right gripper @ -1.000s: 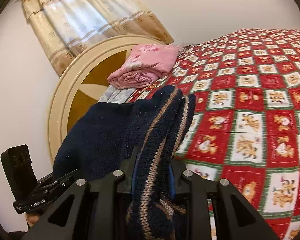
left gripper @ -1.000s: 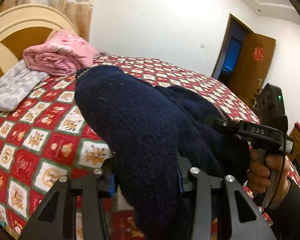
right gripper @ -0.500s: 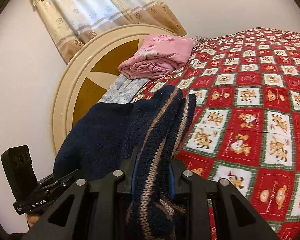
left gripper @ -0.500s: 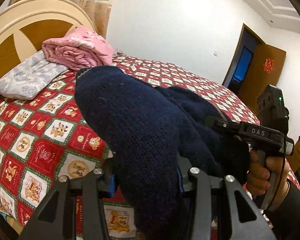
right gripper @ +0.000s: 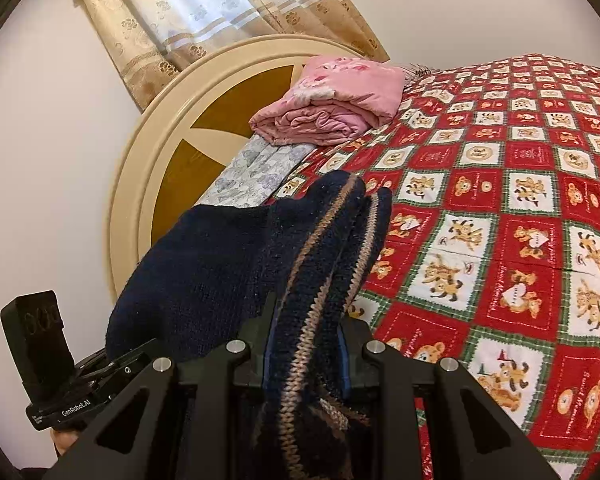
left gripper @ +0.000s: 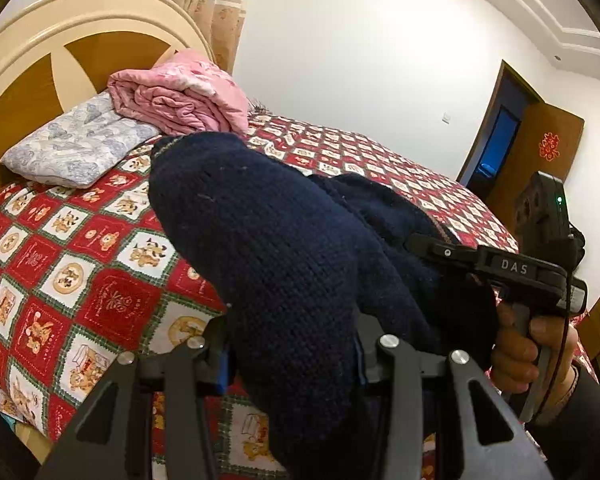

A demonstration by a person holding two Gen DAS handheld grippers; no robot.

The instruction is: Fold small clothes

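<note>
- One dark navy knitted garment hangs between both tools, held up above the bed.
- Its plain navy bulk fills the left tool, whose jaws are closed on a thick bunch of the knit.
- Its edge with tan and brown stripes runs through the right tool, whose jaws pinch it narrowly.
- Seen from the left wrist, a person's hand grips the right tool's handle just beside the garment.
- Under the garment lies a red, white and green checked bedspread with teddy bear prints.
- Near the cream and brown headboard, a folded pink quilt rests on a pale grey patterned pillow.
- Farther off are beige curtains and a brown door.
</note>
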